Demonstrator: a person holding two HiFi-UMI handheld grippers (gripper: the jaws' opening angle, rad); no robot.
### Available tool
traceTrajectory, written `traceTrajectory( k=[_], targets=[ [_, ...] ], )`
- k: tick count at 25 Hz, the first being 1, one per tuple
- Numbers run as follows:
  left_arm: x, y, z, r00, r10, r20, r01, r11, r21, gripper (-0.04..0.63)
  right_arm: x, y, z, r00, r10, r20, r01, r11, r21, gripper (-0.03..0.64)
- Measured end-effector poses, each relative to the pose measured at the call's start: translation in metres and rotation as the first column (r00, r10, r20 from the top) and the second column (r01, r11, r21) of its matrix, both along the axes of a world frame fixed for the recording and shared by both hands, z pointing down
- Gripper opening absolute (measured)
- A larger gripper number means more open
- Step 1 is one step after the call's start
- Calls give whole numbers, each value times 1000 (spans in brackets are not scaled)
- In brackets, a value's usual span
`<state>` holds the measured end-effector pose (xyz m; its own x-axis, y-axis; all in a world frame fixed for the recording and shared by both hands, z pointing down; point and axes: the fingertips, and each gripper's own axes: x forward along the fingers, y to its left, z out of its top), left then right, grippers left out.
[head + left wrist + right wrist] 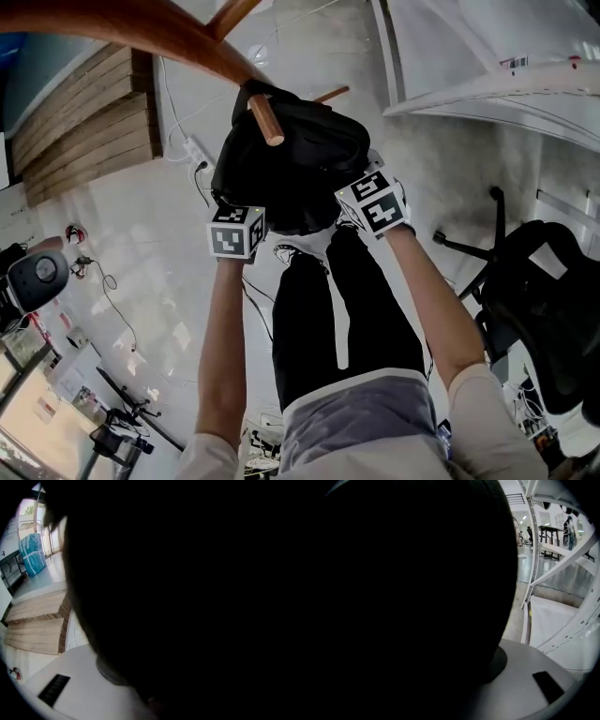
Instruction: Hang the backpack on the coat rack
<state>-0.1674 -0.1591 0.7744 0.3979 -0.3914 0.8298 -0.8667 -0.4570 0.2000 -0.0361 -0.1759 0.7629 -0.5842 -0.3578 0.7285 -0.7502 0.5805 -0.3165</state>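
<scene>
Backpack (pixel 187 597) cloth, black, filled almost all of the left gripper view and lay against the one pale jaw that showed at the lower left. Whether the left gripper (pixel 238 217) clamped it could not be told. The right gripper view was the same: black cloth against one grey jaw at the lower right, with the grip of the right gripper (pixel 361 194) not readable.

In the head view the two grippers sat at the lower left and lower right edges of the backpack, at frame centre. Its top lay at a wooden peg (pixel 265 120) of the coat rack (pixel 141 28), the peg's round end standing out in front of the cloth. An office chair (pixel 539 281) stood well apart at the right, a wooden platform (pixel 84 122) at the upper left.
</scene>
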Motion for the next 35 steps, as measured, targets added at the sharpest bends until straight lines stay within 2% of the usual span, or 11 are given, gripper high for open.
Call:
traceTrajectory(
  k=[13,25,35],
  targets=[
    [0,-24,15,1000,-13,2,13,998,56,196,8,-20,13,999,10,-30,-9,999,47,228],
    [-11,-39,18,991,-135,19,132,987,93,323,20,-40,11,995,98,-24,-97,994,45,329],
    [-22,-29,14,984,-179,15,177,980,91,324,23,-33,7,994,109,-16,-109,993,38,348]
  ],
)
